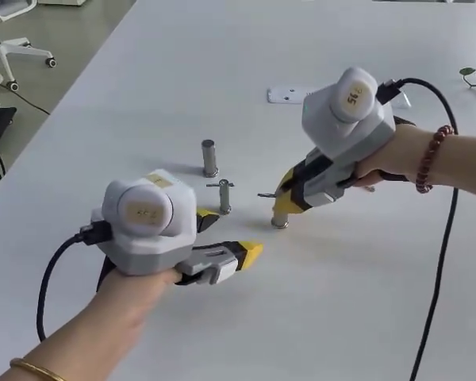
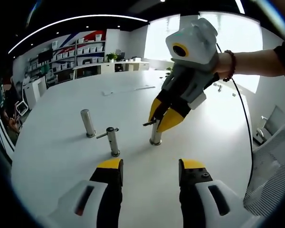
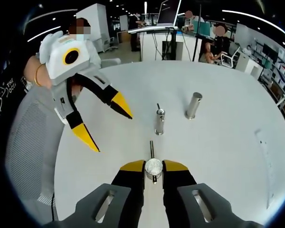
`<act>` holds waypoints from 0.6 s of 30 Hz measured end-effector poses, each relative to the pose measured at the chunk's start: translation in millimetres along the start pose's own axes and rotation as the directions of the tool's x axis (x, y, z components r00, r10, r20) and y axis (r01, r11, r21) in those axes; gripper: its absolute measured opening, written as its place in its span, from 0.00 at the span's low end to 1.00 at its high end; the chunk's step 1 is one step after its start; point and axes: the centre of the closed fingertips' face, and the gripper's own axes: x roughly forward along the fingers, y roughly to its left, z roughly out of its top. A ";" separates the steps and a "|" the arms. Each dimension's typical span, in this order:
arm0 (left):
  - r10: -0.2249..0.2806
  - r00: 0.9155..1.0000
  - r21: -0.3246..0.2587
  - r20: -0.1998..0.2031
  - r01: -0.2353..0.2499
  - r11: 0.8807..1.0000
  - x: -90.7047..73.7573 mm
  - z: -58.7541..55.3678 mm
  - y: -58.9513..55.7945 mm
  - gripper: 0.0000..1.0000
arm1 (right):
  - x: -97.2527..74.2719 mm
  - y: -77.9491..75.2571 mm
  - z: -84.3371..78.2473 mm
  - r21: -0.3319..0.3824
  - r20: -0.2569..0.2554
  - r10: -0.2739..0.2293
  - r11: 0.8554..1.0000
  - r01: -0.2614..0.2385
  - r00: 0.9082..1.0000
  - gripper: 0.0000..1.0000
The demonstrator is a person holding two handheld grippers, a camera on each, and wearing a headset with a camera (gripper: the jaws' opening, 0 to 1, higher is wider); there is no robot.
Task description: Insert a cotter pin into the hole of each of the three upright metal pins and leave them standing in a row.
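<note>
Three pins stand upright on the white table, in a slanted row: far pin, middle pin, near pin. Middle pin already has a fitted cotter pin crosswise through its top, with one end poking out to the side (clear in the left gripper view too,). Far pin's top is bare.

Right gripper is tilted down onto the near pin, tips right at its head. Its jaws are nearly closed, pinching a loose cotter pin that sticks out sideways past the yellow tips. In the right gripper view the near pin's round top sits between the jaws, and the loose cotter pin points forward from it. Can't tell whether it is in the hole or just against the head.

Left gripper is held low over the table, near the middle pin but touching nothing. Its jaws are spread wide with nothing between them, as its own view shows. It also shows in the right gripper view, yellow tips well apart.
</note>
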 end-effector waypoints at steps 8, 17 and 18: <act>-0.017 0.999 0.000 0.028 0.017 1.000 -8.6 8.2 -0.4 0.56 | 3.1 -4.2 -2.6 -0.011 -0.016 0.003 1.000 -0.003 1.000 0.08; -0.034 0.998 -0.011 0.051 0.035 0.999 -17.4 13.9 -3.1 0.65 | 6.8 -21.8 -3.7 -0.016 -0.031 0.007 1.000 -0.008 0.999 0.08; -0.036 0.998 -0.014 0.052 0.037 0.999 -17.9 14.1 -3.3 0.66 | 6.5 -21.3 -3.9 -0.018 -0.033 0.007 1.000 -0.008 0.999 0.08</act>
